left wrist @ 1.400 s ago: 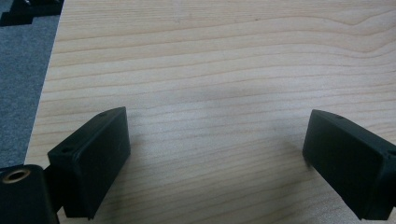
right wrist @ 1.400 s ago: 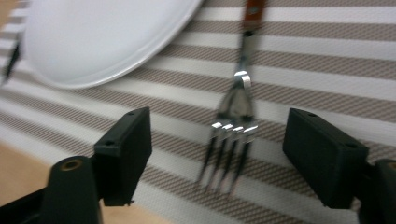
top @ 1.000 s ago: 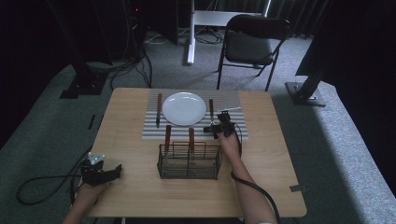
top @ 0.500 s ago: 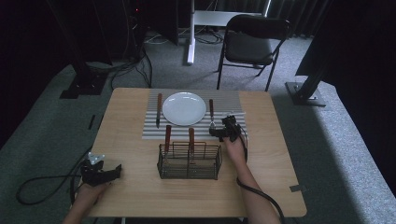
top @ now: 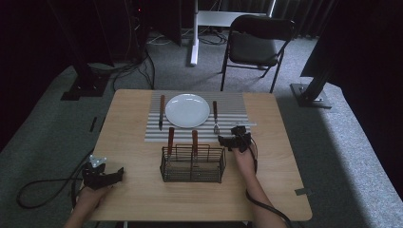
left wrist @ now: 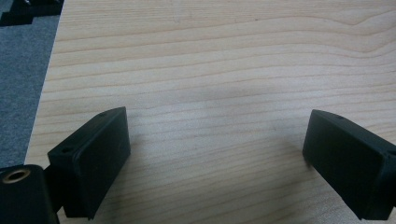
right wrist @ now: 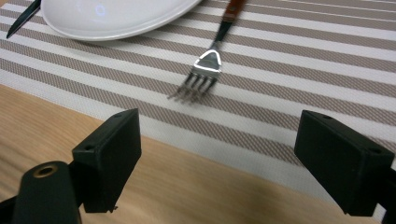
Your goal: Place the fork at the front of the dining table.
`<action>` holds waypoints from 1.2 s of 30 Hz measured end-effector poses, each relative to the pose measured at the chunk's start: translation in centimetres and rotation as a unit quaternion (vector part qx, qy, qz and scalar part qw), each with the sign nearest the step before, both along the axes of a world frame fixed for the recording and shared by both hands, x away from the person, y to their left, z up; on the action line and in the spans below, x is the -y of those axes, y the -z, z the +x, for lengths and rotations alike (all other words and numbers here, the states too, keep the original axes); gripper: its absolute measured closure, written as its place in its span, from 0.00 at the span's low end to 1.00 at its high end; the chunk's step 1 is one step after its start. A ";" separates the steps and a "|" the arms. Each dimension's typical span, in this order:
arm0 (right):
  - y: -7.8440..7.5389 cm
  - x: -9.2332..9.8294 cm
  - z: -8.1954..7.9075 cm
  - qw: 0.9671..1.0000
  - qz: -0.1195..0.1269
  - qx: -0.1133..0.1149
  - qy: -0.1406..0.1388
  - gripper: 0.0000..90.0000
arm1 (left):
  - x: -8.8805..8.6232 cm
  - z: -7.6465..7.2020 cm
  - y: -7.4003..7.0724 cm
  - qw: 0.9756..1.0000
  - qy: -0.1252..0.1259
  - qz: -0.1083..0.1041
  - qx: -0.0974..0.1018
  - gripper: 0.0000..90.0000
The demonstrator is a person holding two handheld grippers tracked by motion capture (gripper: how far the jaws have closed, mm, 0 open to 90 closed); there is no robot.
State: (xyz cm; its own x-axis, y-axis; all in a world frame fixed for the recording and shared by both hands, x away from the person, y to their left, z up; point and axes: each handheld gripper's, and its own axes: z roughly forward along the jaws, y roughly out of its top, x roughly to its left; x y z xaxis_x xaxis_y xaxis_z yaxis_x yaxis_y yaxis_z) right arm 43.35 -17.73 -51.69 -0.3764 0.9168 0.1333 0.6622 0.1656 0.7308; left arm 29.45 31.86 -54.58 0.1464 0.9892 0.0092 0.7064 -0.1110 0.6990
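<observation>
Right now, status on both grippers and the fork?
Left gripper open, empty. Right gripper open, empty. Wooden-handled steel fork lies on striped placemat. Nothing blocking.

A wood-handled fork (top: pixel 215 115) lies flat on the striped placemat (top: pixel 228 102), tines toward the frame's bottom, right of centre.

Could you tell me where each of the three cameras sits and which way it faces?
High view: fixed above the person's side, looking forward and down on the table; both forearms, the left gripper and right gripper show.
Left gripper view: rides the left gripper, looking along its open jaws at bare tabletop.
Right gripper view: rides the right gripper, looking past its open jaws at the fork, plate and striped mat.
Shared: high and right gripper views both show the fork beside the plate.
</observation>
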 end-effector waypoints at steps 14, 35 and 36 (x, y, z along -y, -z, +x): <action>0.3 3.7 -3.7 0.999 0.012 0.018 0.037 0.16 | 0.0 0.0 0.0 1.000 0.000 0.000 0.000 0.08; 0.9 7.7 -8.3 0.996 -0.020 0.042 0.081 0.16 | 0.0 0.0 0.0 1.000 0.000 0.000 0.000 0.08; 0.9 7.9 -8.6 0.995 -0.018 0.043 0.082 0.16 | 0.0 0.0 0.0 1.000 0.000 0.000 0.000 0.08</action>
State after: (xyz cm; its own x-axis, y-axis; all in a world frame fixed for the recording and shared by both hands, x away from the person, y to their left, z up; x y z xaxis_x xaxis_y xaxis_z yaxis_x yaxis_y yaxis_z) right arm 34.78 -25.60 -52.58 -0.2290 0.9706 0.0736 0.6175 0.0863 0.7818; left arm 29.45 31.86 -54.57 0.1465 0.9892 0.0091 0.7065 -0.1111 0.6990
